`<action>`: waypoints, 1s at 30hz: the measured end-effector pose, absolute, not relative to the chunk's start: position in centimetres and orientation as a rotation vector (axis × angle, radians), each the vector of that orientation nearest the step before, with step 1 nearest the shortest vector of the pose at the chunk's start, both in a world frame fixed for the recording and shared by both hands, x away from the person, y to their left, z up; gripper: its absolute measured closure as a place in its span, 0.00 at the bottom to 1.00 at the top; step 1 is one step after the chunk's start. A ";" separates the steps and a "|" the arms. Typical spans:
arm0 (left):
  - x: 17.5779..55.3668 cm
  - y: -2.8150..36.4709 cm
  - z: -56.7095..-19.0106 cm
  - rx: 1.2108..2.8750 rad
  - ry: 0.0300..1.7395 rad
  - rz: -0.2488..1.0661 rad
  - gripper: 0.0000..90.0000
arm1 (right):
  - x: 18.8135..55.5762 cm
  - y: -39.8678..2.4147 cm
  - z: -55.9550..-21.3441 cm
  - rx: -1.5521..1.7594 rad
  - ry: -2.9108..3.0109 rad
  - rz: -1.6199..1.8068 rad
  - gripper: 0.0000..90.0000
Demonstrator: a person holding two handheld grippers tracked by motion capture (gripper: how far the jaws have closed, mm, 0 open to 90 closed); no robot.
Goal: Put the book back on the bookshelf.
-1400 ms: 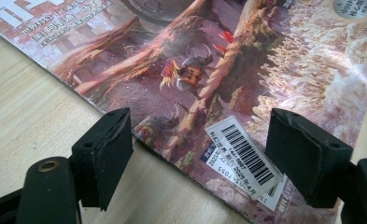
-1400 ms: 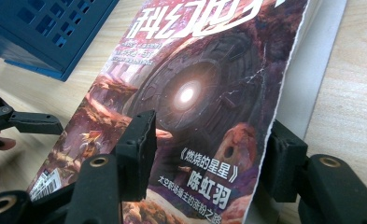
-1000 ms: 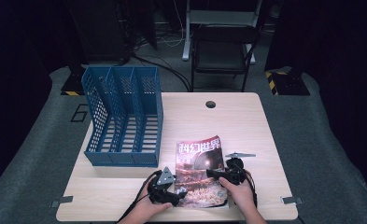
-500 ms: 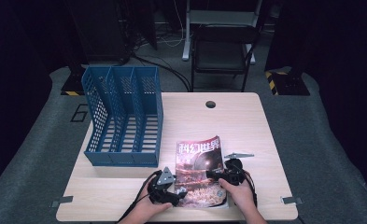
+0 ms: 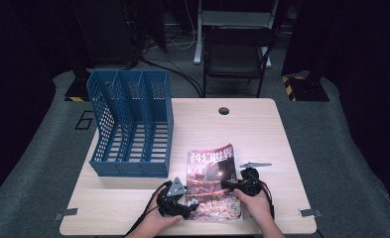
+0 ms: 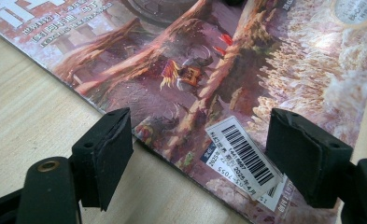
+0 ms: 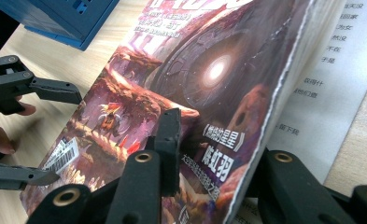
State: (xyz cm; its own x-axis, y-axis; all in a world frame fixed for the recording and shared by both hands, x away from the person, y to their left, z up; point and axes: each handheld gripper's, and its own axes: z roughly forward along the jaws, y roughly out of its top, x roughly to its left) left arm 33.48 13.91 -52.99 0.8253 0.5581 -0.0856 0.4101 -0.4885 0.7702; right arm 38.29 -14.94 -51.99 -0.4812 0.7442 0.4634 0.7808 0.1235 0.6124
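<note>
While the left gripper point(image 5: 182, 204) waits spread at the glossy red magazine's point(image 5: 212, 181) seven o'clock corner, the right gripper point(image 5: 236, 184), jaws just closing, pinches its lifted three o'clock edge, probably to raise it toward the blue plastic file rack point(image 5: 133, 124) at eleven o'clock.

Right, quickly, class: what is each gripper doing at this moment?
Left gripper: open, jaws astride the magazine's near corner, gripping nothing.
Right gripper: jaws have just been closing on the magazine's lifted edge, one above, one below; whether the pads press cannot be told.
</note>
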 end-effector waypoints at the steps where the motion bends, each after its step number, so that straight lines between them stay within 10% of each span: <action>1: 33.5 13.9 -53.0 2.151 0.707 0.221 0.25 | 38.3 -15.0 -52.0 -1.575 -2.319 -1.312 0.78; 30: 33.5 13.9 -52.9 2.155 0.704 0.210 0.25 | 37.9 -14.9 -51.5 -1.510 -2.357 -1.350 0.95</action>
